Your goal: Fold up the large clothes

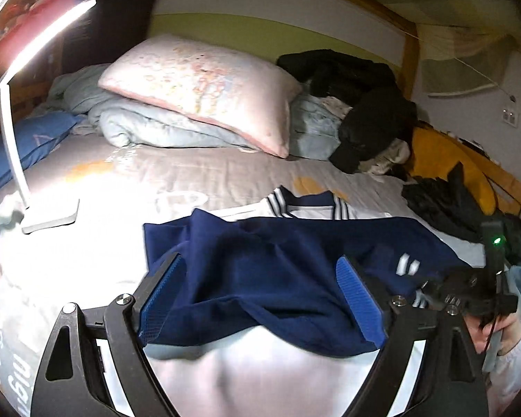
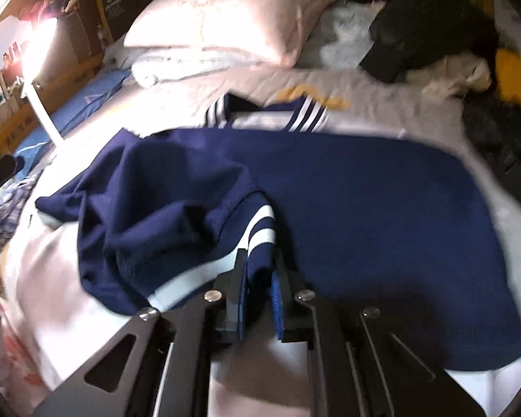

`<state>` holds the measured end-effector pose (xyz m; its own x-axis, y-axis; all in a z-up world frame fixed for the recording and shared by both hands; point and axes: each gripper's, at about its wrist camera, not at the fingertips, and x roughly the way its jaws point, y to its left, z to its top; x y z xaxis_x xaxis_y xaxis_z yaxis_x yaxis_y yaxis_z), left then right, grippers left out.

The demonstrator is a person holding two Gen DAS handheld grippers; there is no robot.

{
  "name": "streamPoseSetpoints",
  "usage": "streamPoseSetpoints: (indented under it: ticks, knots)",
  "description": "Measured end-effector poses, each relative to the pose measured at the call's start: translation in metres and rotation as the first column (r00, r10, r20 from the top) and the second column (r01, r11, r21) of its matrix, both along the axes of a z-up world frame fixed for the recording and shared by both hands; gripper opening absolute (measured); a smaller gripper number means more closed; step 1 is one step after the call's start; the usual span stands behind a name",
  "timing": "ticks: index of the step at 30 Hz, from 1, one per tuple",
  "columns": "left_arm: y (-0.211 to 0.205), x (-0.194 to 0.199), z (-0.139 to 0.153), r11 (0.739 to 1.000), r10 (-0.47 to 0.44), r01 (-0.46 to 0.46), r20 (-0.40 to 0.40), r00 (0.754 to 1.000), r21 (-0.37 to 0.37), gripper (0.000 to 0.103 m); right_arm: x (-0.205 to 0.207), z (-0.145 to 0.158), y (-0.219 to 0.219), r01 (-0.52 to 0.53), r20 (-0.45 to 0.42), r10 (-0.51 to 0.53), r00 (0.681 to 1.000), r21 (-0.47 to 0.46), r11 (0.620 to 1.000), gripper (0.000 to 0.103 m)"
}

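Note:
A large navy sweater with white stripes at collar and cuff lies spread on the bed sheet; its left part is bunched up. My left gripper stands open, its blue pads wide apart over the near hem, which lies loose between them. In the right wrist view the sweater lies flat to the right, and my right gripper is shut on the striped sleeve cuff. The right gripper also shows at the right edge of the left wrist view, held by a hand.
A white desk lamp stands lit on the bed at the left. A pink pillow rests on a folded pale blue quilt at the head. Black clothes pile at the back right, more dark clothes along the right edge.

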<state>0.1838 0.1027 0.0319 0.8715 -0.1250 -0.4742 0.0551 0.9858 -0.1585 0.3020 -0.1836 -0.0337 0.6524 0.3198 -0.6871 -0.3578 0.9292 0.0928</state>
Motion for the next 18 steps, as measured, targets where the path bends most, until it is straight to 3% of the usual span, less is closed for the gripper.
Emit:
streamPoseSetpoints:
  ticks: [2,5,7,10,14,18]
  knots:
    - [0.006,0.003,-0.002,0.999,0.031,-0.031,-0.013,0.999,-0.004,0.088,0.005,0.017,-0.007,0.101,0.124,-0.089,0.988,-0.092,0.991,0.009]
    - [0.013,0.010,-0.007,0.997,0.071,-0.071,-0.043,0.997,-0.006,0.088,0.023,0.038,-0.031,0.291,0.296,-0.231,0.927,-0.178,0.940,0.009]
    - [0.016,0.013,-0.012,0.995,0.101,-0.100,-0.062,0.993,0.014,0.088,0.035,0.044,-0.049,0.366,0.331,-0.292,0.897,-0.189,0.911,0.009]
    - [0.021,0.020,-0.021,0.991,0.130,-0.128,-0.101,0.986,0.026,0.088,0.050,0.045,-0.077,0.434,0.332,-0.361,0.872,-0.179,0.883,0.009]
    - [0.026,0.036,-0.042,0.990,0.139,-0.141,-0.188,0.972,0.003,0.088,0.066,0.024,-0.087,0.438,0.274,-0.378,0.884,-0.210,0.874,0.009]
    - [0.025,0.045,-0.058,0.985,0.173,-0.163,-0.236,0.956,0.061,0.088,0.070,0.018,-0.080,0.423,0.260,-0.361,0.896,-0.251,0.870,0.010]
